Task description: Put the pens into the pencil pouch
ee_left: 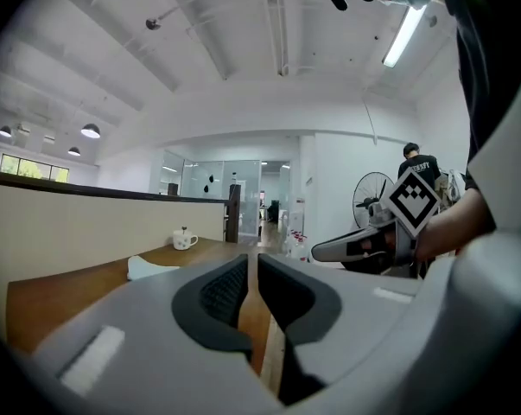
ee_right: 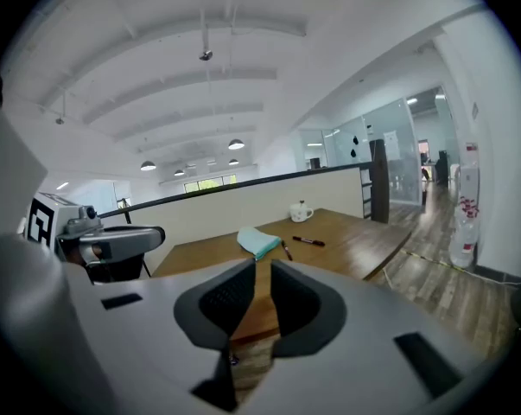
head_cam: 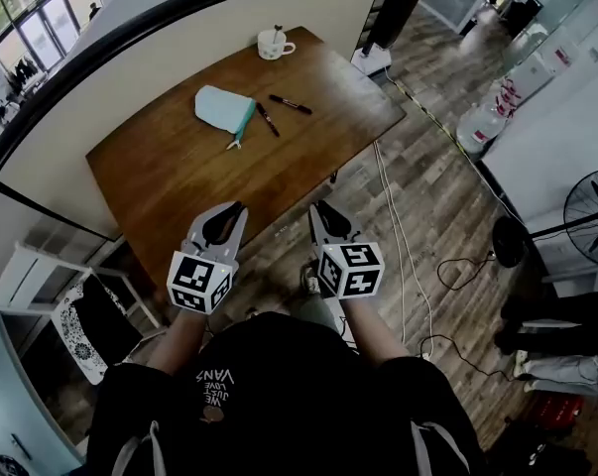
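we list what lies before us.

1. worktop (head_cam: 170, 181): brown wood, set against a pale partition (head_cam: 130, 77).
2. pouch (head_cam: 224, 107): light blue with a teal edge, lying flat towards the far side of the worktop. we cannot tell whether it is zipped.
3. left pen (head_cam: 267, 119): dark, lying on the worktop just beside the pouch's teal edge. we cannot tell whether it touches the pouch.
4. right pen (head_cam: 291, 104): dark, lying on the worktop near the left pen and apart from it, on the side away from the pouch. both pens are outside the pouch.
5. mug (head_cam: 273, 44): white, upright at the far corner, well apart from the pouch.
6. left gripper (head_cam: 237, 208): held by the worktop's near edge, well apart from pouch and pens. in its own view the jaws stand almost together, with only a thin slit between the pads. they hold nothing, and the worktop shows through the slit.
7. right gripper (head_cam: 321, 208): beside the left gripper, over the wooden floor (head_cam: 427, 196) just off the near edge. its jaws are likewise nearly together and hold nothing. pouch, pens and mug show beyond them.
8. cable (head_cam: 398, 246): pale, running across the floor.
9. fan (head_cam: 591, 216): at the right edge of the head view.
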A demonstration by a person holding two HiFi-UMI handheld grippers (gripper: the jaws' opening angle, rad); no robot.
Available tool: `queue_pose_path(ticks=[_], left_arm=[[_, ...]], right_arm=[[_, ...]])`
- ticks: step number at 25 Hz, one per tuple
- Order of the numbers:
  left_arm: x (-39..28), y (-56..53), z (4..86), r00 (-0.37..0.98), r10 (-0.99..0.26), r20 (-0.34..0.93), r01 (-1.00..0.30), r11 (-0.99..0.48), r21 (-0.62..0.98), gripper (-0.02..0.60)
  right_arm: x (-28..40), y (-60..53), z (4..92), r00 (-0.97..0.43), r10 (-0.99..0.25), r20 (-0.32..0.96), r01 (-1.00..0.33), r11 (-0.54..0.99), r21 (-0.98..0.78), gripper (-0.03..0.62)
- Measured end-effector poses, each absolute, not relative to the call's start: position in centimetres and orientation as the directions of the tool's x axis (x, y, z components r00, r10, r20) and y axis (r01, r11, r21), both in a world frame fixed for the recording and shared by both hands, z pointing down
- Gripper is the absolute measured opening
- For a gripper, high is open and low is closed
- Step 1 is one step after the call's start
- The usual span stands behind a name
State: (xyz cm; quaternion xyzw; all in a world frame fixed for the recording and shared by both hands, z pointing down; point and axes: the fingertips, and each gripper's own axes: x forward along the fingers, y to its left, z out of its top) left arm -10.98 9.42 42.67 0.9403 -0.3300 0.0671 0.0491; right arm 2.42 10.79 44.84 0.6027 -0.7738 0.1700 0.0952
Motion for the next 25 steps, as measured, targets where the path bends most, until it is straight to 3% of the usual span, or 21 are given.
queue_pose_path(ticks=[1,3,5,9,25], left_arm=[[-10.6,8.8,42.9,0.766,-0.621,0.165,-0.636,-0.770,0.055,0.035],[-9.5,7.7,43.2,0.748,-0.639,0.181,-0.658,-0.750,0.073,0.143],[-8.3,6.6,43.4,0.731,-0.654,0.196,-0.676,-0.733,0.077,0.146],[-6.2,4.5,44.0,0.685,-0.695,0.221,-0.722,-0.687,0.077,0.146],[-2.7,1.0,45.7,0.401,-0.872,0.281,-0.915,-0.397,0.074,0.146]], right_arm=[[2.8,10.2,45.1,-0.263,-0.896,0.357,-0.963,0.223,-0.150,0.015],[3.7,9.0,45.4,-0.288,-0.883,0.371,-0.957,0.248,-0.153,0.017],[4.6,7.7,45.5,-0.319,-0.868,0.380,-0.947,0.280,-0.155,0.028],[6.5,5.1,46.3,-0.376,-0.834,0.403,-0.926,0.339,-0.163,0.109],[12.5,-1.2,49.8,-0.570,-0.658,0.492,-0.807,0.562,-0.183,0.109]])
